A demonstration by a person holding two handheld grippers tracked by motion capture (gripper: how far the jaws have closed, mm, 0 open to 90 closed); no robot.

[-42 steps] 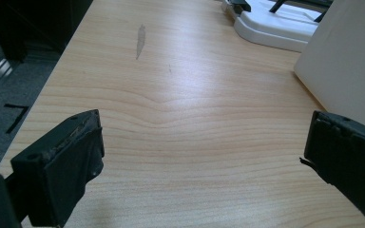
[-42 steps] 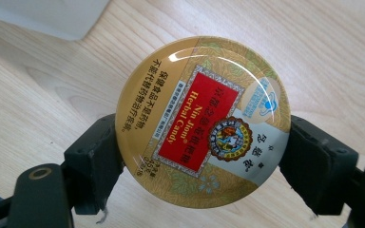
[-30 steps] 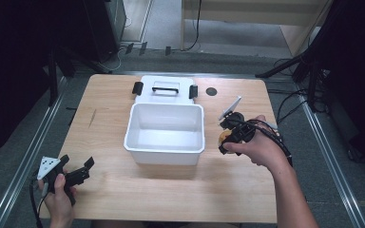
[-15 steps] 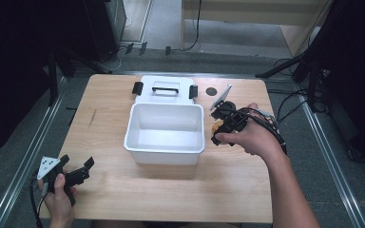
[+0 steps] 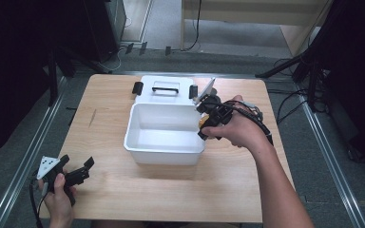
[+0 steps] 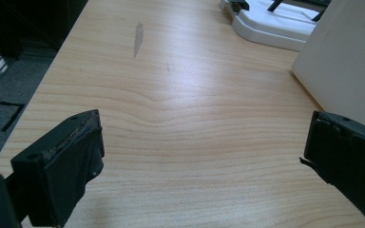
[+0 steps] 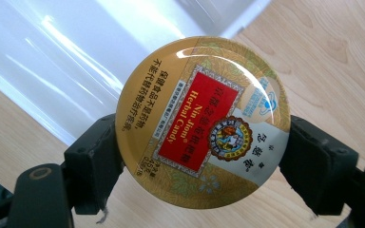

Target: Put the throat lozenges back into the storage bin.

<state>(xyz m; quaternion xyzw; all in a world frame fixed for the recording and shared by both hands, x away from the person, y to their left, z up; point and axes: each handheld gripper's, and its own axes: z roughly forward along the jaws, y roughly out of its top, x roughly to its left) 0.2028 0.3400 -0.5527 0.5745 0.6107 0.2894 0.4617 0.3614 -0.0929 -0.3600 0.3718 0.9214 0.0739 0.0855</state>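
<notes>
My right gripper (image 7: 202,156) is shut on a round gold candy tin (image 7: 203,121) with a red label; both jaws press its rim. In the high view that right gripper (image 5: 204,124) hangs over the right rim of the white bin (image 5: 165,153), and a bit of the tin (image 5: 203,122) shows orange under the hand. The bin looks empty inside. My left gripper (image 5: 76,169) rests at the table's front left corner, open, well apart from the bin. In the left gripper view its jaws (image 6: 204,161) stand wide over bare wood.
The bin's white lid (image 5: 164,89) with a black handle and clips lies flat behind the bin. The bin's wall (image 6: 347,61) is close on the right in the left gripper view. Metal rails run along both table sides. Bare wood lies left of the bin.
My right hand has carried the tin up and leftward, from beside the bin's right side to over its right rim. The left gripper has stayed put.
</notes>
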